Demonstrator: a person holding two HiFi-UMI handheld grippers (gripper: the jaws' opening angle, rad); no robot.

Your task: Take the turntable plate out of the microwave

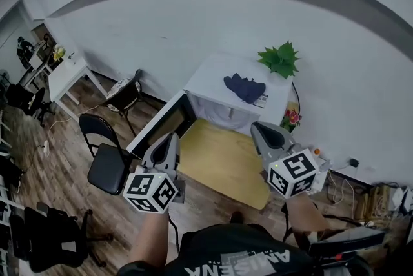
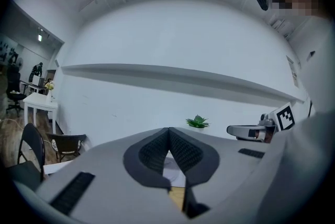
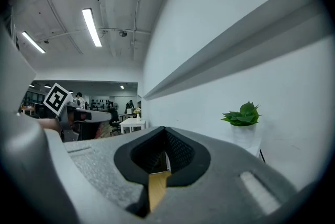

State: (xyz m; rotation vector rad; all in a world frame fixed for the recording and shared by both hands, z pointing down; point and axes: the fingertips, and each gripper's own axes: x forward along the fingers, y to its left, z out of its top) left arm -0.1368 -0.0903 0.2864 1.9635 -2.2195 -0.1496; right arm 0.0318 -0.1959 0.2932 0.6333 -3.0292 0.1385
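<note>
Plate: unseen; we judge it inside the microwave [image 1: 219, 78], straight ahead of both fingertips.
Door [image 1: 160, 125]: open, just ahead-left of left gripper [image 1: 171, 137].
Right gripper [image 1: 259, 128]: about as near the opening.
Jaws: both clenched, empty.

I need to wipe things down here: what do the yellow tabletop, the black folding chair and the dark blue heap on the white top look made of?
Yellow tabletop: probably wood or laminate, matte; flat, even pale colour.
Black folding chair: thin tubes, likely painted metal; the seat looks padded, with a faint sheen.
Dark blue heap: fabric, dull, with soft crumpled folds.
</note>
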